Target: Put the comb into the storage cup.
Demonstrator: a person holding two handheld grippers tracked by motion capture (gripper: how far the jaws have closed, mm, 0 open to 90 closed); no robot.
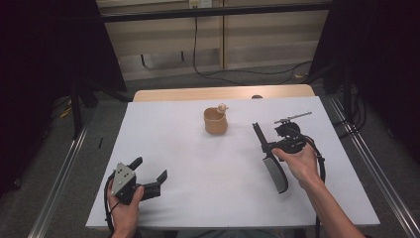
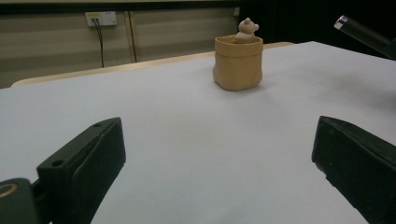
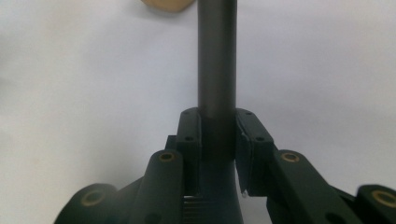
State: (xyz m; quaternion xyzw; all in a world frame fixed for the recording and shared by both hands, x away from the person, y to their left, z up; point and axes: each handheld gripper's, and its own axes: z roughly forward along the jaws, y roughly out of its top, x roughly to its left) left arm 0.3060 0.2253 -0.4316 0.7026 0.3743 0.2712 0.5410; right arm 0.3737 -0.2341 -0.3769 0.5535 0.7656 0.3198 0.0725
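the right gripper (image 1: 270, 145) is pinching the handle of a dark spatula (image 1: 275, 171) above the table, near the tan pot (image 1: 215, 121), and the long blade is maybe swinging into it.

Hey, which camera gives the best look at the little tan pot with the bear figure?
The left gripper view: the tan pot stands upright, close and unblocked, bear peeking over the rim. The high view shows it small at mid-table. The right gripper view catches a blurred tan edge.
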